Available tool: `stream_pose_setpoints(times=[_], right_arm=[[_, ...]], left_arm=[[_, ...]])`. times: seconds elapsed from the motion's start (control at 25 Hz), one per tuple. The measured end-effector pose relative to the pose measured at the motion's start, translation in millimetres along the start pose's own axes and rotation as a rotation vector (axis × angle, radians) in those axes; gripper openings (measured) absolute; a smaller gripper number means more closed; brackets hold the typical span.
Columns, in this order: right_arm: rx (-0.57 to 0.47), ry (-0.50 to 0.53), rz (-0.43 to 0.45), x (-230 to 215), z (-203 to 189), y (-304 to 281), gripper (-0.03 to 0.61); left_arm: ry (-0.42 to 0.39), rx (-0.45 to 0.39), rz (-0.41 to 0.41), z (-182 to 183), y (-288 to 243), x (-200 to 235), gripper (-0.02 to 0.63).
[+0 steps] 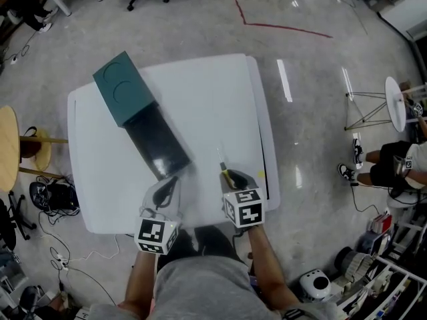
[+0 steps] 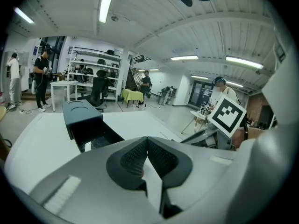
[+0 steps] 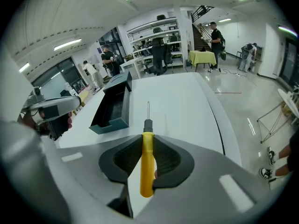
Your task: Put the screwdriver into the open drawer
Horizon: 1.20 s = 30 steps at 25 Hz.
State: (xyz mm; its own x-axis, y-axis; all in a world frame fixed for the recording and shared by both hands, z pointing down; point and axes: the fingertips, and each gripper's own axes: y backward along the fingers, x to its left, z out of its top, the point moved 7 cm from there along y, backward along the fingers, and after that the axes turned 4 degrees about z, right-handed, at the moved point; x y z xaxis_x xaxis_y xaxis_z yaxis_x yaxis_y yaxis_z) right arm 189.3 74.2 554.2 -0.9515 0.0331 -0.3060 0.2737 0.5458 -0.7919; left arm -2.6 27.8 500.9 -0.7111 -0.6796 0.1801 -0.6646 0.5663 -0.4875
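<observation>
Free passage: bare tabletop [image 1: 213, 99] between the right tongs [image 1: 230, 177] (clamped on the screwdriver [image 1: 223, 160]) and the drawer [image 1: 157, 142], whose top is open upward.
Obstacles: the drawer's walls; the teal cabinet [image 1: 123, 89] at its far end; the left tongs [image 1: 171, 184], jaws together, just beside its near end.

bright, even light falls from ceiling strip lamps [image 2: 106, 3], upper left of the left gripper view. in the head view the glossy floor [image 1: 313, 79] shows long white glare streaks right of the pale desk [image 1: 207, 105]; shadows are faint. both gripper views bulge fisheye-wise with black corners, and the near bodies of the left tool [image 2: 147, 140] and right tool [image 3: 147, 139] are soft.
</observation>
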Motion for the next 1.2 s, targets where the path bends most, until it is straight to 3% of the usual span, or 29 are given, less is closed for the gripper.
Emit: stream_pose_setpoints(times=[0.6, 1.2], right_arm=[[-0.130, 0.121, 0.108, 61.1, 55.9, 34.4, 0.075], [-0.129, 0.229, 0.202, 118.5, 90.0, 13.4, 0.075]], left_arm=[[-0.003, -0.117, 0.125, 40.2, 49.0, 22.7, 0.011], [0.049, -0.182, 0.253, 42.2, 86.8, 69.6, 0.011]])
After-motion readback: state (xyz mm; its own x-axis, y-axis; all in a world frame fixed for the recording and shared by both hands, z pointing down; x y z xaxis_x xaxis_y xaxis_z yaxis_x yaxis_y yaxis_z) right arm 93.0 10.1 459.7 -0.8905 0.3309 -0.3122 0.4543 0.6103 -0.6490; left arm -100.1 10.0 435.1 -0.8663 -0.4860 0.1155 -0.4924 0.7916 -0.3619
